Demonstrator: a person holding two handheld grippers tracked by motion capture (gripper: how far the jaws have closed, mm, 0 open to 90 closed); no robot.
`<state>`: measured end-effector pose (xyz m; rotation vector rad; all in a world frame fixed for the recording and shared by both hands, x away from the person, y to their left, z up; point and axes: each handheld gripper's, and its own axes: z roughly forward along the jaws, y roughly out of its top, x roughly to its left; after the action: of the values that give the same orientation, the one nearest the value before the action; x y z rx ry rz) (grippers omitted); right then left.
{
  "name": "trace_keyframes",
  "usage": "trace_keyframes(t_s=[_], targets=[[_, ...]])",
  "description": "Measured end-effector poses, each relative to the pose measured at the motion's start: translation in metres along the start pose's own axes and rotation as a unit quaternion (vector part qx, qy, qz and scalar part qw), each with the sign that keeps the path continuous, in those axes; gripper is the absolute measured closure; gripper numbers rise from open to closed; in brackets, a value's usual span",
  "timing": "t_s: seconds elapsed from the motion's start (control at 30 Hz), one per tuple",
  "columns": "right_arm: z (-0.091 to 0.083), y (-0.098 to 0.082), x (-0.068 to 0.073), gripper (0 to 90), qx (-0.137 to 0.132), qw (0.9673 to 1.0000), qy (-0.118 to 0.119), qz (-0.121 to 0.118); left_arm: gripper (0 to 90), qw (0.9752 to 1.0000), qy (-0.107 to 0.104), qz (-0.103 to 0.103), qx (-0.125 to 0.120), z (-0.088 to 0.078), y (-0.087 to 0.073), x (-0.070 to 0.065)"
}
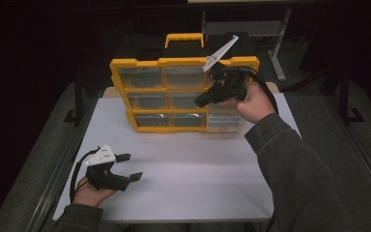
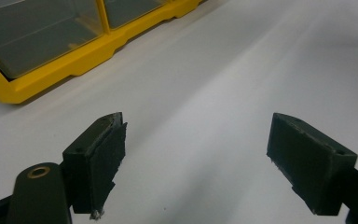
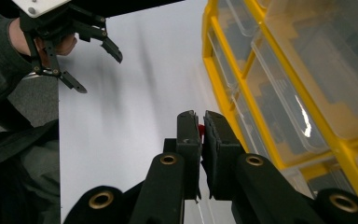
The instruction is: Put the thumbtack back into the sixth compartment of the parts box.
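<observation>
Left gripper rests near the table edge, jaws wide apart and empty.
Right gripper pinches a small red piece before the upright yellow drawer organiser; its long axis is hidden.

The drawer cabinet stands upright at the far middle of the table, the right gripper raised before its right drawers, the left gripper near the table's near-left corner.
</observation>
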<state>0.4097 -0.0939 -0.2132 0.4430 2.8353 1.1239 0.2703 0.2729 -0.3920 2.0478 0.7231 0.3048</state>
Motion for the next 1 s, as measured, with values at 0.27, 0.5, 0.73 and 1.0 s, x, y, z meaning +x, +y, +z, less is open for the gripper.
trace_keyframes(t_s=[0.27, 0.5, 0.73, 1.0], targets=[[-0.011, -0.006, -0.006, 84.0, 0.000, 0.9998, -0.014, 0.012, 18.9, 1.0000, -0.001, -0.003, -0.002, 0.000, 0.000, 0.000], [-0.023, -0.016, -0.015, 84.0, 0.002, 0.9991, -0.029, 0.030, 18.9, 1.0000, -0.001, 0.000, 0.000, 0.000, 0.000, 0.000], [-0.027, -0.023, -0.020, 84.0, 0.005, 0.9986, -0.036, 0.039, 18.9, 1.0000, -0.001, 0.002, 0.001, 0.000, 0.000, 0.000], [-0.033, -0.033, -0.028, 84.0, 0.005, 0.9974, -0.046, 0.055, 18.9, 1.0000, -0.001, 0.000, -0.001, 0.000, -0.001, 0.000]])
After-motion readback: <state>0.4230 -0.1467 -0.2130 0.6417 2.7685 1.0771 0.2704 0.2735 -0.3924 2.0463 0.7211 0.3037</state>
